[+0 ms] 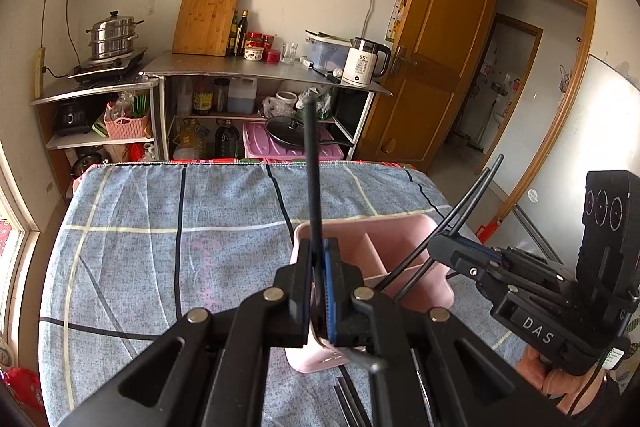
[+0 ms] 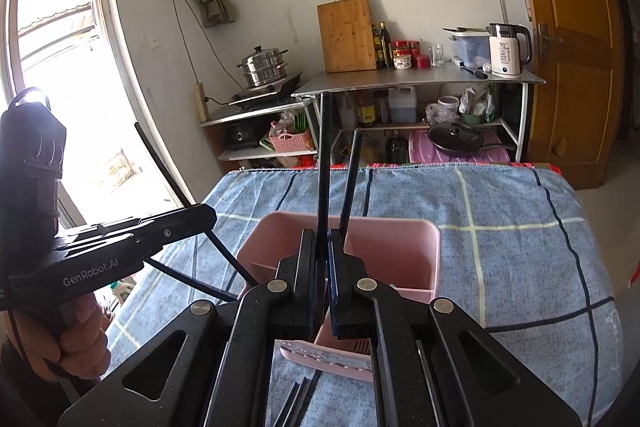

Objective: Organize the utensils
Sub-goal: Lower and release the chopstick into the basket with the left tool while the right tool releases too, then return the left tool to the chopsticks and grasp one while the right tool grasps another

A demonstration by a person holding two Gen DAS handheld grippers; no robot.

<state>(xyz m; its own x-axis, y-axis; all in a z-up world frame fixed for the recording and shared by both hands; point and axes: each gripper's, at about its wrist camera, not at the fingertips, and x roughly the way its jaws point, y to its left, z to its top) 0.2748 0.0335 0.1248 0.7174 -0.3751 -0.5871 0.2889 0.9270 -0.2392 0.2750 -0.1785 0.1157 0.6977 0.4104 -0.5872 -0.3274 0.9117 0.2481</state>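
– On the desk [image 1: 160, 247], under its blue checked cloth, what stood out?

– One pink holder [image 2: 400, 239], near the front edge, with a divider wall inside. I could count two compartments. The near part was hidden behind the black arms of the tools.

– And the tools?

– Two, each in a hand. The left tool [image 1: 318, 247] was clamped narrow on a single black chopstick [image 1: 312, 163]. The right tool [image 2: 322, 239] was pinched tight on two black chopsticks [image 2: 325, 155].

– Which way did they point?

– Seen from the left wrist, the single one ran lengthwise up and away from the jaws, tilted slightly left, towards the shelves at the back. It was above the holder's left side. Seen from the right wrist, the pair rose steeply over the holder, the two splaying a little apart at the top. From the left camera the same pair leaned up to the right, its lower ends reaching down over the holder's near right part.

– Did the lower ends sit inside?

– I could not tell; the linkages covered them.

– Anything else?

– Some loose dark sticks [image 2: 298, 399] lay on the cloth just before the holder. They were cut off by the tool and the frame edge, so I could not count them.
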